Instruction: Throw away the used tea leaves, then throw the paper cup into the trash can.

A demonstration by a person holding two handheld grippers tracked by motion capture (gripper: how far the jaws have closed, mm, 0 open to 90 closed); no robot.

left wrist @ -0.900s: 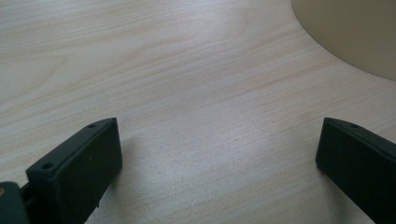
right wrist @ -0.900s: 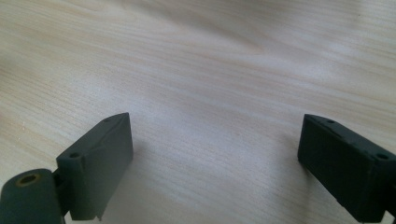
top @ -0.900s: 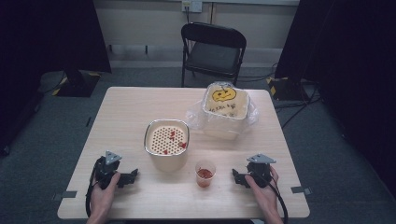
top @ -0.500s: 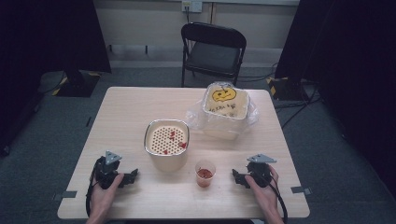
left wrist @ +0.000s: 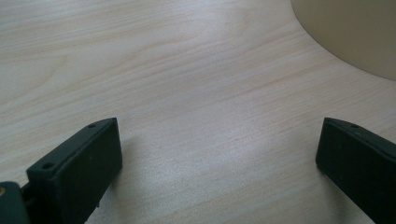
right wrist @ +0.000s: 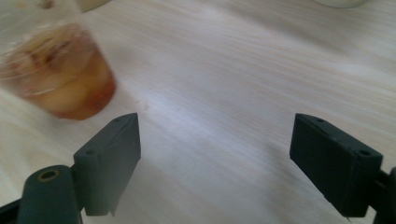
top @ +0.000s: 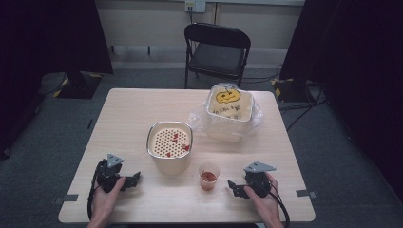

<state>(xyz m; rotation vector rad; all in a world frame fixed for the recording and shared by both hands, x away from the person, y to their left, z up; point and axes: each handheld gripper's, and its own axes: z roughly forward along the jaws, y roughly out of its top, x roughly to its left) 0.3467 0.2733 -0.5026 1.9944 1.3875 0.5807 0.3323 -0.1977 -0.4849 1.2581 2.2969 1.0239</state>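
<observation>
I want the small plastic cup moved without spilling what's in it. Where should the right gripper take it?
Grip the small plastic cup around its mid-wall, coming level from its right, where the open right gripper sits. It stands upright and tapers downward, so squeeze gently below the rim; its thin clear wall likely flexes.

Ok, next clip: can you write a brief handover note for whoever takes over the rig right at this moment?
Left gripper: open, empty, low over the light wooden table.
Right gripper: open, empty, jaws pointing toward the small clear plastic cup of red bits.
The cup stands in front of the cream pot with the perforated insert, which holds a few red pieces.
Done: nothing gripped yet.
Left: probably grasp the cup.
</observation>
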